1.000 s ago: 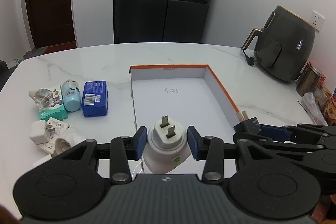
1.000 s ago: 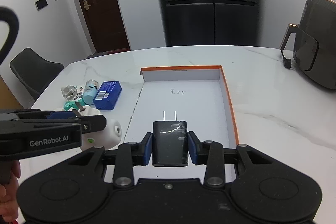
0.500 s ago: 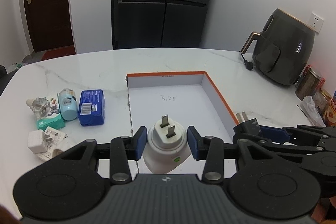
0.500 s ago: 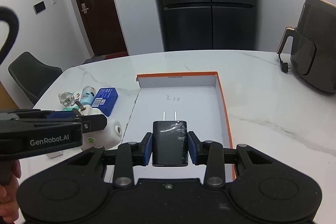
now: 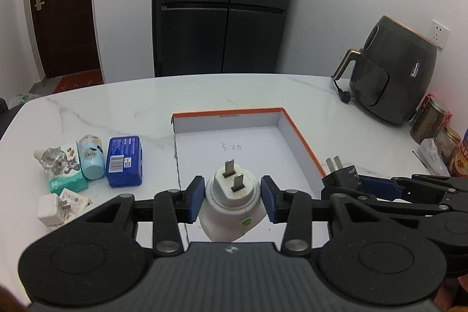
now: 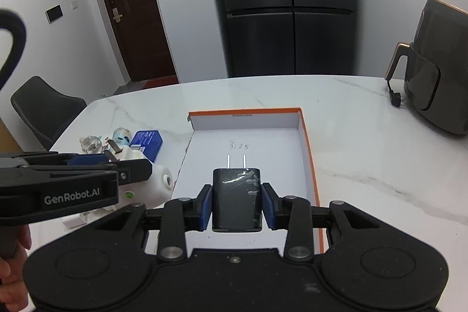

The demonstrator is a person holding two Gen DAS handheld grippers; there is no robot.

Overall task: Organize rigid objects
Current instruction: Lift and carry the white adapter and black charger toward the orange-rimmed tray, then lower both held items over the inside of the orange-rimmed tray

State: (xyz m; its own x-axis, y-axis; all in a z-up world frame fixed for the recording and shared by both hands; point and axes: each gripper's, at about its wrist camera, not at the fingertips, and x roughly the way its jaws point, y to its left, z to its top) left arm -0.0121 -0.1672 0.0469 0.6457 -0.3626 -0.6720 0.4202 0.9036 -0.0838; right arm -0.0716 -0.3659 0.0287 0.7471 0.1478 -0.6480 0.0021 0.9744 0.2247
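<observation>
The left gripper is clamping a rounded white two-prong plug device between its blue pads, prongs pointing forward. The right gripper is pinching a black rectangular charger likewise. Both are hovering over the near end of the orange-rimmed white cardboard tray.

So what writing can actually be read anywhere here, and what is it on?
"GenRobot.AI": side of the left hand-held gripper.
"50": green box, lower corner.
Handwritten digits, roughly "3.25": tray floor; not certain.
Blue box: barcode and print, too small to read.
Tray rim print, air fryer badge, jars: too blurred to read.
</observation>
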